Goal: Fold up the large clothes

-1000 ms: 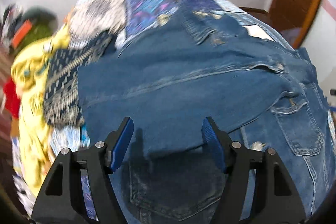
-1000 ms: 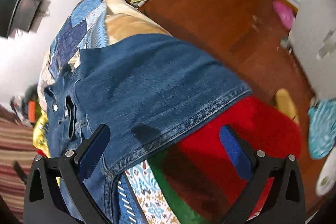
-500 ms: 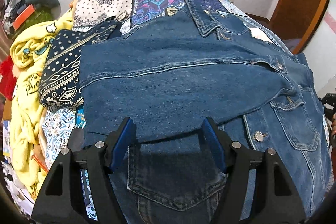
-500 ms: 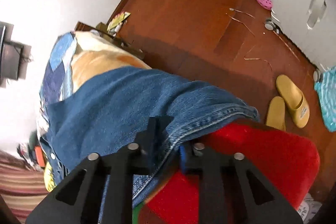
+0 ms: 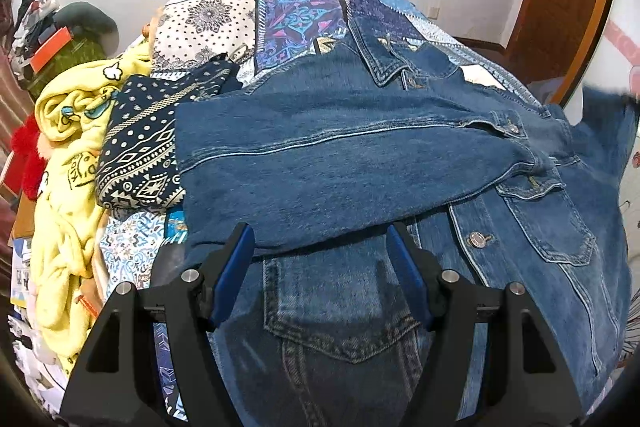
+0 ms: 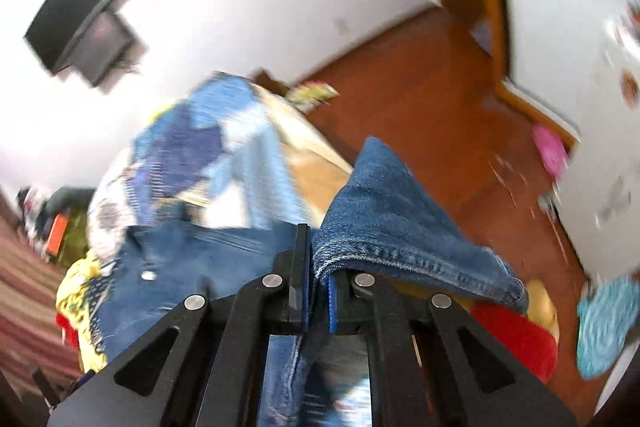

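Now the denim jacket (image 5: 360,163) is spread on the bed below the left gripper (image 5: 320,267), whose jaws stand apart, empty. Its cuff (image 6: 384,227) is clamped in the right gripper (image 6: 318,287); it should be carried flat across.

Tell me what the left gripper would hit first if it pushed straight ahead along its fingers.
Most likely the folded-over sleeve of the denim jacket; the open left gripper points down at its near edge, though depth is unclear.
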Demonstrator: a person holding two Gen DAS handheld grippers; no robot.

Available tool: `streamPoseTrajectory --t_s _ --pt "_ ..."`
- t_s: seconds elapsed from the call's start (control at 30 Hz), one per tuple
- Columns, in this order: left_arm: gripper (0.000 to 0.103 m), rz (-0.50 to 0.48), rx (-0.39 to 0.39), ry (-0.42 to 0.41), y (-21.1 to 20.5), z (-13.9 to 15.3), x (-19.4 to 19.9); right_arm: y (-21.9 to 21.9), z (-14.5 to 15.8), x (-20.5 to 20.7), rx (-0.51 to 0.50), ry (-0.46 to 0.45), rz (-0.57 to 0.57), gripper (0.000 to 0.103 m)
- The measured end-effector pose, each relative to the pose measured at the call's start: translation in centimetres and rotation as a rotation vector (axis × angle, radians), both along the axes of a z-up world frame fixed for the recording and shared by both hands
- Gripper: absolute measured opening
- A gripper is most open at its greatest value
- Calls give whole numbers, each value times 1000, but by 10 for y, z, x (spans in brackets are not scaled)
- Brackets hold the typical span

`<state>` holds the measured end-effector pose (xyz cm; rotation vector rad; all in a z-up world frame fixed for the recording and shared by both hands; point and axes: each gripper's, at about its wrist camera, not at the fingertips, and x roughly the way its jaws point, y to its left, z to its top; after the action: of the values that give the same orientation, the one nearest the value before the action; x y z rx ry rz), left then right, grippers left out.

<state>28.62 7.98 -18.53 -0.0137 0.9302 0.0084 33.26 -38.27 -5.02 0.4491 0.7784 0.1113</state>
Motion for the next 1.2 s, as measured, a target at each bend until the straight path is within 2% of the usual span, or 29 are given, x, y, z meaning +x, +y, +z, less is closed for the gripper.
streamPoseTrajectory --t_s 0.13,0.23,0.37,0.47,0.6,0.73,0.83,0.93,0.97,1.03,1.07,1.1,1.2 --pt "68 10 4 -26 7 6 -10 65 36 7 2 -93 131 6" --pt "68 18 -6 -38 16 12 -18 118 35 12 -25 -92 217 6" --pt "68 27 -27 -57 29 19 -31 169 0 16 -9 -12 310 6" --pt "68 32 -32 -66 36 22 -38 195 -39 15 10 87 358 6" --pt "68 40 -39 -67 43 21 -43 221 -77 6 -37 191 399 6" --pt "68 43 -43 -55 44 15 -45 230 -94 -6 -110 236 416 6" --pt "68 38 -38 -41 39 11 -45 229 -100 -10 -126 280 420 7" --pt "68 25 -34 -37 33 10 -44 225 -110 -14 -138 364 453 9" --pt "68 18 -31 -36 30 11 -43 223 -113 -16 -140 398 476 15" --pt "68 2 -24 -38 23 14 -41 220 -113 -22 -140 413 506 36" --pt "68 -6 -21 -39 19 16 -40 218 -110 -27 -149 402 514 55" --pt "68 -14 -19 -41 15 18 -38 217 -107 -30 -161 388 515 65" --pt "68 -47 -8 -49 -1 26 -31 205 -91 -41 -206 318 530 65"
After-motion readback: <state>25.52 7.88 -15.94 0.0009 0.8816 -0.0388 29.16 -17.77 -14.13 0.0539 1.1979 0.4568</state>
